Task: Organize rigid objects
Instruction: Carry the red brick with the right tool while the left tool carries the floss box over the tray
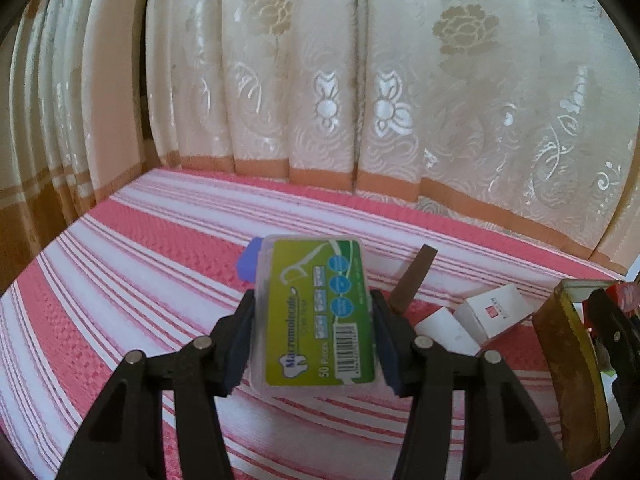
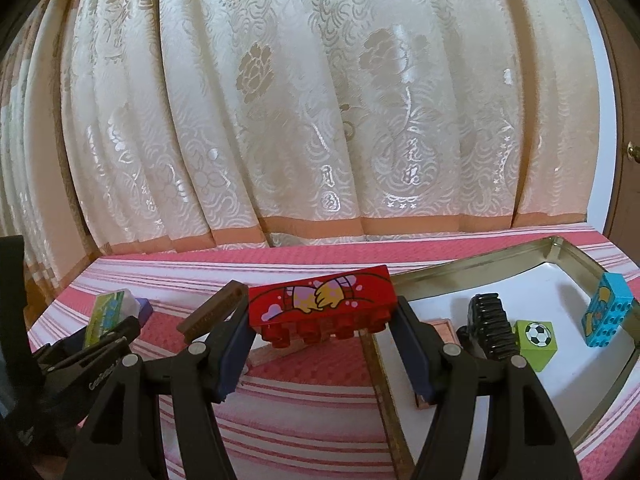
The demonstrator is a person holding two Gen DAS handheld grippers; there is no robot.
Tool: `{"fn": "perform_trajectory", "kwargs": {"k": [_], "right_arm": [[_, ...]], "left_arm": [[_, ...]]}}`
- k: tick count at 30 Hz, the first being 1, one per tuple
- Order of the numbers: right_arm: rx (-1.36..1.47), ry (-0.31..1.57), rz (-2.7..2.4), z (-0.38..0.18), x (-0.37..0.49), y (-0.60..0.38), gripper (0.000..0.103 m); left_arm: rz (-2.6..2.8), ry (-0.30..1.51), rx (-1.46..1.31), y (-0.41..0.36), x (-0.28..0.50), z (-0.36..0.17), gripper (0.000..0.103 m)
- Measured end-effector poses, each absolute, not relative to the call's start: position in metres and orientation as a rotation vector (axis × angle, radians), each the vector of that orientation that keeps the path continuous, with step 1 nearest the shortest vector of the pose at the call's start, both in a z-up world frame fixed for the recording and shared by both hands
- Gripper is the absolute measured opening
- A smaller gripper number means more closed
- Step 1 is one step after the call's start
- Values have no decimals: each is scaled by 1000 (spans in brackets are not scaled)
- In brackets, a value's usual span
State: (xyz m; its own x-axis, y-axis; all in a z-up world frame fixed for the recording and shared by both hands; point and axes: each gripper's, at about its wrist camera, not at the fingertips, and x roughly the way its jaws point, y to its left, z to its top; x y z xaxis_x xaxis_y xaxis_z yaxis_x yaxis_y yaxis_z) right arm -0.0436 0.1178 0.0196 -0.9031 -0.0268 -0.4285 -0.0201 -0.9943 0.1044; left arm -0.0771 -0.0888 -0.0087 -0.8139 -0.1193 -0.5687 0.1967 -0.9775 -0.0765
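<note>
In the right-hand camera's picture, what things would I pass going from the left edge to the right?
Green floss-pick box → brown bar → red toy brick → black ridged toy → green football cube → blue brick. The last three lie in the metal tray.

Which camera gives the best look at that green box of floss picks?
The left wrist view. There the floss pick box sits front and centre between the pads of the left hand-held gripper, label and barcode facing the lens. In the right wrist view the box shows only small and edge-on at the far left.
</note>
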Motion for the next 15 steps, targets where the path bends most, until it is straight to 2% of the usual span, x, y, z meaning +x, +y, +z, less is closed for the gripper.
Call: {"fn": "perform_trajectory", "kwargs": {"k": [15], "right_arm": [[678,-164,-3075,19,-31,130,69]], "left_arm": [[-2880,73,723,-69,-56,5,53]]}}
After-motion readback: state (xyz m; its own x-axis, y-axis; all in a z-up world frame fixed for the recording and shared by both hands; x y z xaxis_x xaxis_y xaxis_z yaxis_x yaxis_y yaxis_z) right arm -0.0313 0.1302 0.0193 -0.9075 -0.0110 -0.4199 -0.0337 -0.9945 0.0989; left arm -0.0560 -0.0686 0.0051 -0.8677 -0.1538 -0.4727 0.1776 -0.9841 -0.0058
